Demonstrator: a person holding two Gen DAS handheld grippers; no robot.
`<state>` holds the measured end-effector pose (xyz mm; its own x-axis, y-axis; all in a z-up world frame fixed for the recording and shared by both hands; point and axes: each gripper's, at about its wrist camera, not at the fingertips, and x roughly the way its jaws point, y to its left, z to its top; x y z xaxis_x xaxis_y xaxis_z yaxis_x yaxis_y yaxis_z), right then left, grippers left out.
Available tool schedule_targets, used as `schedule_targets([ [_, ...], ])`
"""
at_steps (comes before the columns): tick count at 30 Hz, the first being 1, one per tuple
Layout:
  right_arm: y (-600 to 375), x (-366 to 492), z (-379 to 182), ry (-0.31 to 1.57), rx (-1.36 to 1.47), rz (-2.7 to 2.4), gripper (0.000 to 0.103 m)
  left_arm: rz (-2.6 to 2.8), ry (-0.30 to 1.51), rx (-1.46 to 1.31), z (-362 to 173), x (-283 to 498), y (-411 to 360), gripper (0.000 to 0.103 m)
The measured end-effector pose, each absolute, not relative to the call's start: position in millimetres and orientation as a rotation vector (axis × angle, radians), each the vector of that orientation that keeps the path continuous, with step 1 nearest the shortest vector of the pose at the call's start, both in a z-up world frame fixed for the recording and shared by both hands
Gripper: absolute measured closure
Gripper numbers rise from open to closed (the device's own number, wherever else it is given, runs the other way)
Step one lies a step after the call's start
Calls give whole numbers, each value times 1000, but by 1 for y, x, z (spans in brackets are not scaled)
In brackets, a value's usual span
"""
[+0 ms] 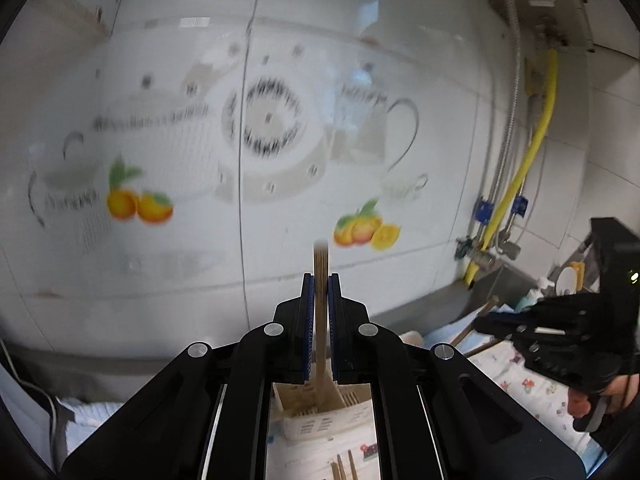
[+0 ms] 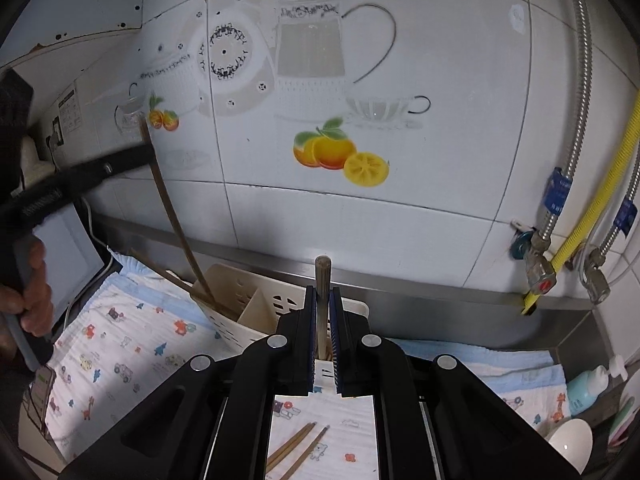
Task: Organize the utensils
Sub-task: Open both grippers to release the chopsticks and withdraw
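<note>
In the left wrist view my left gripper (image 1: 321,280) is shut on a brown chopstick (image 1: 321,256) that stands upright between the blue pads. Below it is the cream utensil holder (image 1: 320,404). My right gripper (image 1: 480,322) shows at the right, held by a hand. In the right wrist view my right gripper (image 2: 322,292) is shut on another chopstick (image 2: 322,272), just in front of the slotted holder (image 2: 256,304). At the left, the left gripper (image 2: 149,152) holds its chopstick (image 2: 176,220) slanting, the lower end inside the holder. Two loose chopsticks (image 2: 296,444) lie on the cloth.
A cartoon-printed cloth (image 2: 120,344) covers the counter. A tablet (image 2: 68,248) leans at the left with a phone (image 2: 40,392) near it. A bottle (image 2: 588,384) and white bowl (image 2: 572,440) sit at the right. Behind the holder are a tiled wall, metal pipes and a yellow hose (image 2: 592,212).
</note>
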<state>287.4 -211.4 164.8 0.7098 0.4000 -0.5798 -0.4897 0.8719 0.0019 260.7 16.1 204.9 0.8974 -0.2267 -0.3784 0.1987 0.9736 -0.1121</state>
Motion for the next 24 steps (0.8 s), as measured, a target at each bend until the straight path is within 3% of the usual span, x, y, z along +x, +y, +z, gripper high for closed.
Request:
schedule_targets([
  [2,-213,284,166,593,-154,492,87,-223,424,-87,198,263,19,98],
  [8,-219,257,176,558,-159,504,81,-228,404,-81,202,243,20,95],
  [17,-233,174,182,529,-151,565,80,-225,420,-37,196,166,19,94],
  [21,-239,135,171,531,-122,600,80,-227,460,-28,176,131,21,85],
  [24,-241,110,159,539,-103,615,80,-220,494,-34,156,109,24,84],
])
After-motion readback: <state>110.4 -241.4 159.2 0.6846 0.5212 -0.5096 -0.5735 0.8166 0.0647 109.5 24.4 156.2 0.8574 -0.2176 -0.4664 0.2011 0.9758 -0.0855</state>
